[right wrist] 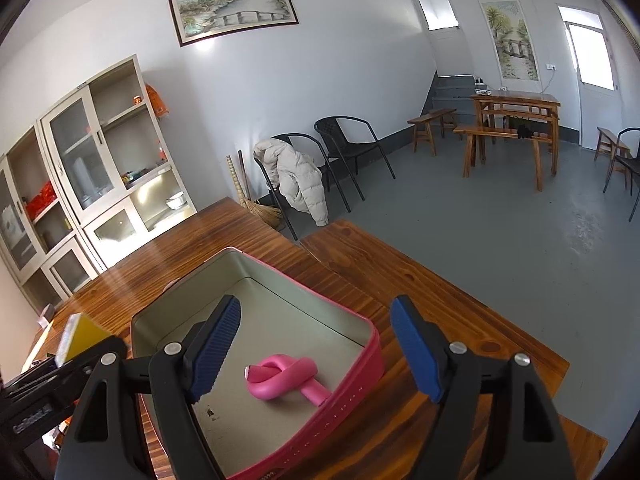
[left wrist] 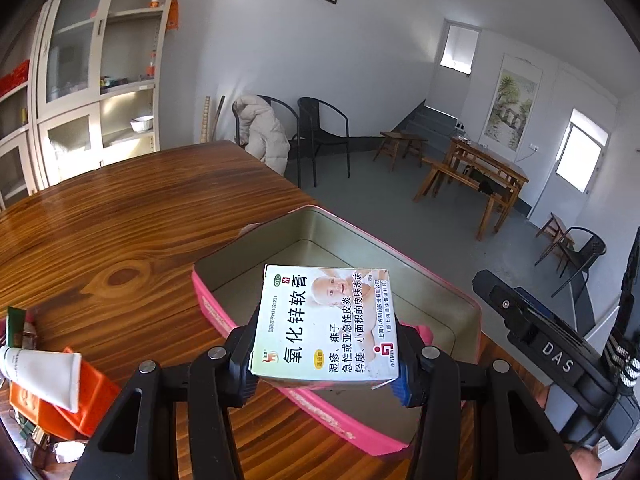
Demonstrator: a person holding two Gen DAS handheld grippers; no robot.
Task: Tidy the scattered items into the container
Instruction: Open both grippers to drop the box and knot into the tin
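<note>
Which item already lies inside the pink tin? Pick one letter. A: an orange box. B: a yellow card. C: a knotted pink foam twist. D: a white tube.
C: the right wrist view shows the knotted pink foam twist on the floor of the pink tin, while the left gripper holds the ointment box above the tin.

The white medicine box is showing "氧化锌软膏", "OTC" and "上海小方制药股份有限公司", while the right gripper body is reading "DAS".
</note>
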